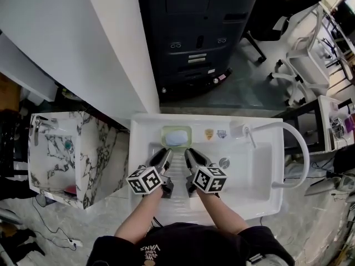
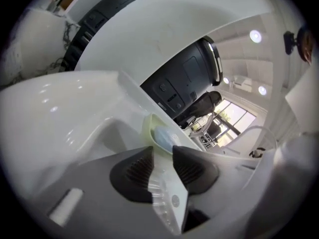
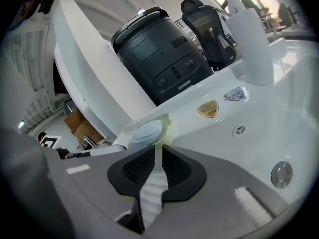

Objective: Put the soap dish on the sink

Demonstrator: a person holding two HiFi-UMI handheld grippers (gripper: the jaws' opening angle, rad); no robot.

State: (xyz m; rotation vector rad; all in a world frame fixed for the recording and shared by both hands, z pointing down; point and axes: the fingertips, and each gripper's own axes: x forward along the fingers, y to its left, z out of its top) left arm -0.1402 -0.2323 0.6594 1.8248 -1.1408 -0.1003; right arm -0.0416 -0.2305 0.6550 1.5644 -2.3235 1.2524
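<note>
Head view shows the green soap dish [image 1: 165, 136] on the sink's [image 1: 260, 206] back rim, its near edge hidden by jaws in both gripper views; left gripper [image 1: 165, 154] stands apart, right gripper [image 1: 189, 153] nearly closed, both empty.

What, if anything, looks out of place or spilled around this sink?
Nothing stands out. The pale green soap dish sits flat and square on the back ledge of the sink, with the blue soap inside it. Nothing is spilled.
</note>
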